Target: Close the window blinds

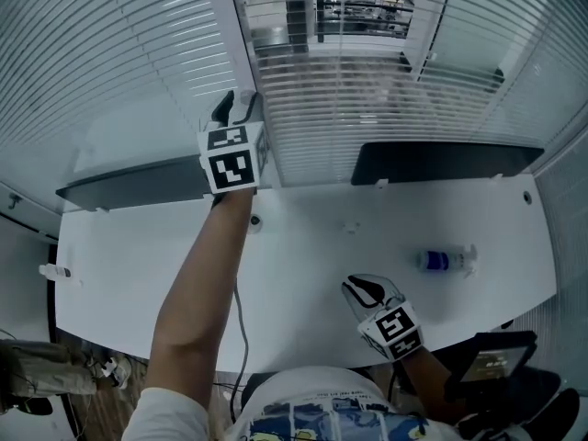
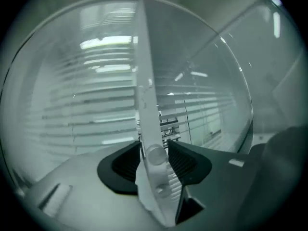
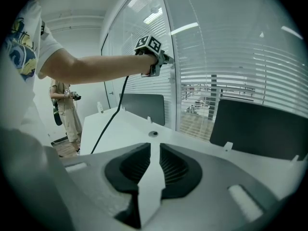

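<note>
1. The left gripper is seen with its jaws released. The white wand of the blinds stands upright between the pads, which lie close beside it without clamping it.
2. The right gripper is held with its jaws slightly parted, and nothing is seen between them.
3. The left arm is stretched straight and raised from the lower centre of the head view to the window post at the upper left. The marker cube is turned toward the camera there.
4. In the head view the right gripper is kept low at the lower right of centre, near the body. It is held over the near edge of the white table.
5. The blinds hang across the top of the head view, behind two dark screens. At the top centre the slats are open enough for the outside to be seen.
6. A small bottle with a blue label lies on the table at the right, and its print cannot be read.
7. Only black-and-white square patterns are shown on the cubes. No legible writing is found.
8. A cable runs down from the left gripper across the table.
9. A person is seen standing at the left of the right gripper view.
</note>
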`<action>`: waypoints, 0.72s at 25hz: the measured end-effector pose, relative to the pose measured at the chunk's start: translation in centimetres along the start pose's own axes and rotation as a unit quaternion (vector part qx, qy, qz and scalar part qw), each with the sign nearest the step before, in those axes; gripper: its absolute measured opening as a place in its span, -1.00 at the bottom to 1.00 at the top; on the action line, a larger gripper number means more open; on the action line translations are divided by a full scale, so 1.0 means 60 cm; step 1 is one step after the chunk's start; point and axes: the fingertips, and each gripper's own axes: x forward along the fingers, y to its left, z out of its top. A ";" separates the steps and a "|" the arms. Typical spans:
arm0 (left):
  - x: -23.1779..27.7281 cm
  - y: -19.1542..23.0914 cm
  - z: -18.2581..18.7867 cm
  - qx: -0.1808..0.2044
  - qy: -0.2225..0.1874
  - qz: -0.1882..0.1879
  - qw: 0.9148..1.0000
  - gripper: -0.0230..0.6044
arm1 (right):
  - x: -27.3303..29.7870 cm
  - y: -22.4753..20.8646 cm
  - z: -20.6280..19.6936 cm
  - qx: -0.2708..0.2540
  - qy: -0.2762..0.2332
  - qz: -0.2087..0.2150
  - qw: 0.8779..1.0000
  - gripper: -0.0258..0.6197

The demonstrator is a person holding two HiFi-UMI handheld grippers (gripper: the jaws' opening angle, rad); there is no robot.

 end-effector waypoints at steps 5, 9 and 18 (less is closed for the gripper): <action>0.004 -0.023 -0.010 0.186 0.026 0.015 0.982 -0.49 | 0.001 0.002 0.002 -0.001 0.000 0.002 1.000 -0.77; 0.005 -0.021 -0.010 0.158 0.025 0.016 0.987 -0.51 | 0.001 0.001 0.002 0.000 0.000 0.002 1.000 -0.77; 0.003 0.001 -0.016 -0.161 -0.009 -0.018 0.987 -0.52 | 0.000 0.000 -0.002 0.000 0.002 0.000 1.000 -0.77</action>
